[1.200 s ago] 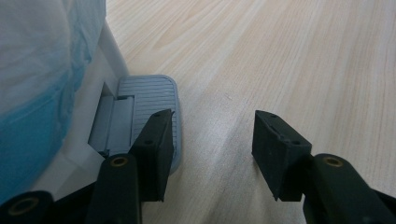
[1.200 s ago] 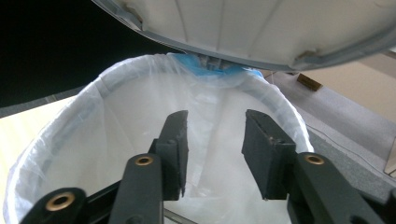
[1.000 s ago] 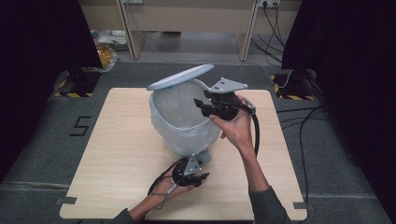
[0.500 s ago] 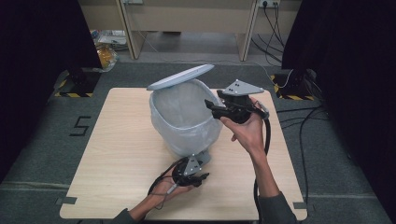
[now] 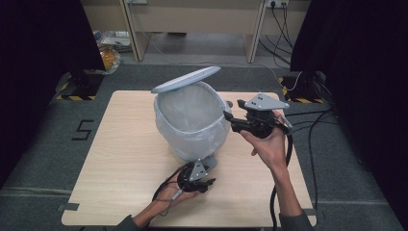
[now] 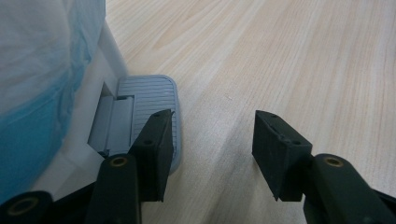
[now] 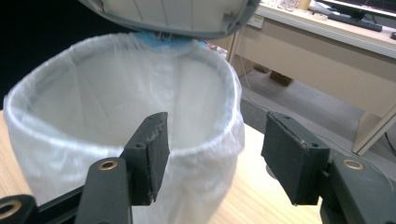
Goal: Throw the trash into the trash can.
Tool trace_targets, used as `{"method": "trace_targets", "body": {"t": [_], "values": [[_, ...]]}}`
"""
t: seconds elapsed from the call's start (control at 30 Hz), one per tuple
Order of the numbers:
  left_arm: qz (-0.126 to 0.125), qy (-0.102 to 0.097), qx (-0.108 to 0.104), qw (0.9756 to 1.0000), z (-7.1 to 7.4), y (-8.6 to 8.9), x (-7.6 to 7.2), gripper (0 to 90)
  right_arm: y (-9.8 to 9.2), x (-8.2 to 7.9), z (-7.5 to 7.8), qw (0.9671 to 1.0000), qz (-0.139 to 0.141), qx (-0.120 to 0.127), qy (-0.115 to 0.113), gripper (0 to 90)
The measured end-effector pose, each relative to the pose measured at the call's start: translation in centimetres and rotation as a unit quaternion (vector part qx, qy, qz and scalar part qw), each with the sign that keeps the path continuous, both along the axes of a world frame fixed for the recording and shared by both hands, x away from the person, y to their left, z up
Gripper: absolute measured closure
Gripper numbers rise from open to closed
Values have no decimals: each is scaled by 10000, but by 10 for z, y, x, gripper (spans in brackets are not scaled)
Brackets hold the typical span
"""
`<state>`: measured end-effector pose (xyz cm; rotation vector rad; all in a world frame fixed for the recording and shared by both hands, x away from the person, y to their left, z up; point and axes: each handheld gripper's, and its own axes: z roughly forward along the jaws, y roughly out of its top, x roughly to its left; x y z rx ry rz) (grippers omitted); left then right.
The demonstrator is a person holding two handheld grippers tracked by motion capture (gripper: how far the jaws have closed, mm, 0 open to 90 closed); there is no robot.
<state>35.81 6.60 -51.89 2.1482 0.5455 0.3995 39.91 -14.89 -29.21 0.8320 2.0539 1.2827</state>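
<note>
A pedal bin (image 5: pixel 192 125) lined with a thin white bag (image 7: pixel 116 107) stands mid-table, its grey lid (image 5: pixel 185 79) tipped up at the back. At the bin's near foot lies the ribbed grey pedal (image 6: pixel 149 98). My left gripper (image 5: pixel 204 182) is low by it, and one jaw of my left gripper (image 6: pixel 212 116) lies over the pedal's edge; the jaws are open with only tabletop between them. My right gripper (image 5: pixel 226 116) hovers just right of the bin's rim, pointing at it. Seen from the right gripper (image 7: pixel 217 123), its jaws have just been opening and nothing is between them.
The wooden table (image 5: pixel 125 144) has bare room left of the bin and along the near edge. Black cables (image 5: pixel 312 130) trail off the right side. A long desk (image 5: pixel 192 14) stands beyond the table, and floor clutter (image 5: pixel 108 48) lies at the back left.
My right gripper has drawn away from the bin's rim to the right and its jaws stand wider. The left gripper and the raised lid have not moved.
</note>
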Motion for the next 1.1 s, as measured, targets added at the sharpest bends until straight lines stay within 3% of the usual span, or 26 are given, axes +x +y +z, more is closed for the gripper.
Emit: {"method": "trace_targets", "body": {"t": [0.67, 0.93, 1.1], "values": [[-1, -22, 16, 10000, 0, 0, 0, 479, -51, -33, -44, 9992, -305, -116, 221, 385], [-2, -15, 11, 10000, 0, 0, 0, 479, -60, -40, -60, 9986, -353, -85, 374, 380], [5, -33, 16, 10000, 0, 0, 0, 478, -65, -43, -71, 9978, -432, -215, 448, 358]]}}
